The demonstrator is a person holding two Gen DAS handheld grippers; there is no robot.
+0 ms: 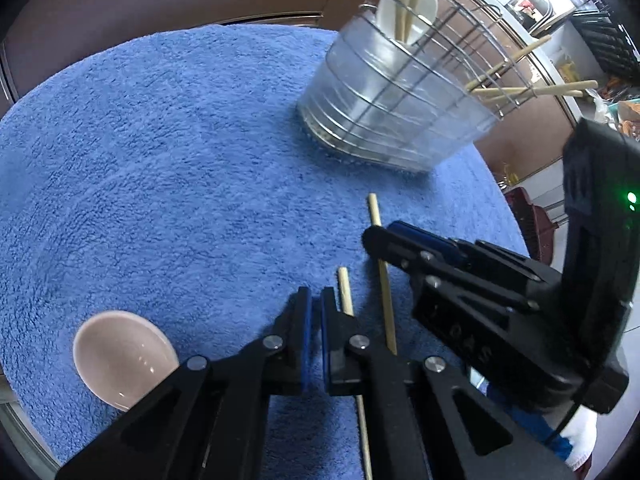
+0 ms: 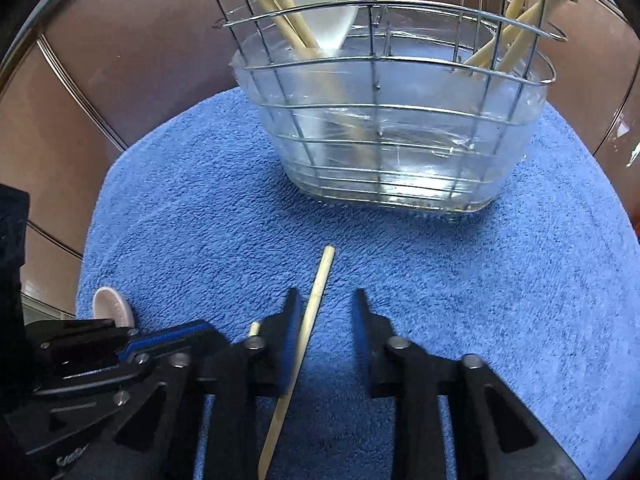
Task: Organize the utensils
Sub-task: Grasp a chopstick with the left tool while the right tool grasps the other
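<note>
Two wooden chopsticks lie on the blue towel [image 1: 160, 160]. My right gripper [image 2: 326, 316] is open, low over the towel, with one chopstick [image 2: 314, 304] between its fingers, close to the left finger. My left gripper [image 1: 316, 312] is shut and empty, just left of the second chopstick [image 1: 345, 290]. A pink ceramic spoon [image 1: 120, 356] lies at the towel's near left, partly hidden by my left gripper. The wire utensil basket [image 2: 392, 120] stands at the far side, holding several chopsticks and a white spoon [image 2: 324, 4].
The towel covers a round brown table [image 2: 120, 60] with a metal rim. The basket has a clear plastic liner. Kitchen shelves and clutter [image 1: 600, 40] lie beyond the table at the right.
</note>
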